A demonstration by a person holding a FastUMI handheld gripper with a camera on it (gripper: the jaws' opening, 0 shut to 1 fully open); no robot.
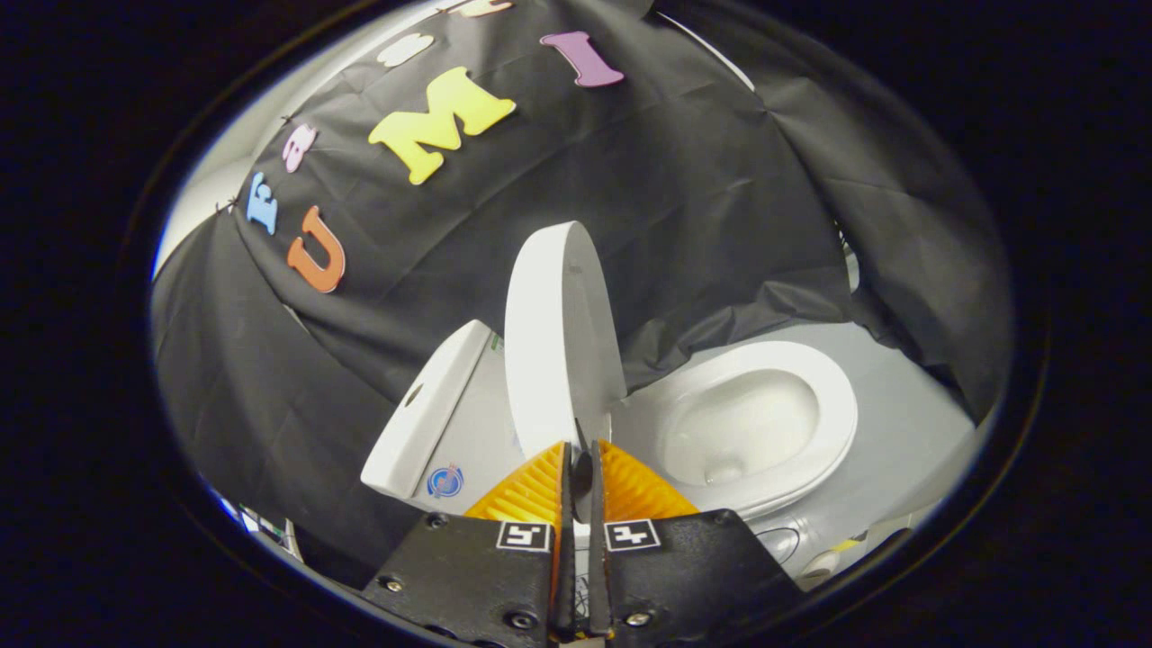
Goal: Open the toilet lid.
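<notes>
Gripper view: fingers [580,454] clamp raised toilet lid [558,333], rim hidden.

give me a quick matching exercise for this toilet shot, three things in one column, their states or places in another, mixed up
Things:
1. white oval toilet lid
2. white toilet seat ring
3. white ceramic tank

States or places:
A. lying flat around the bowl
B. behind the lid, on its far side from the bowl
C. raised on edge, its rim pinched in the gripper jaws

Pairs: 1-C, 2-A, 3-B
</notes>
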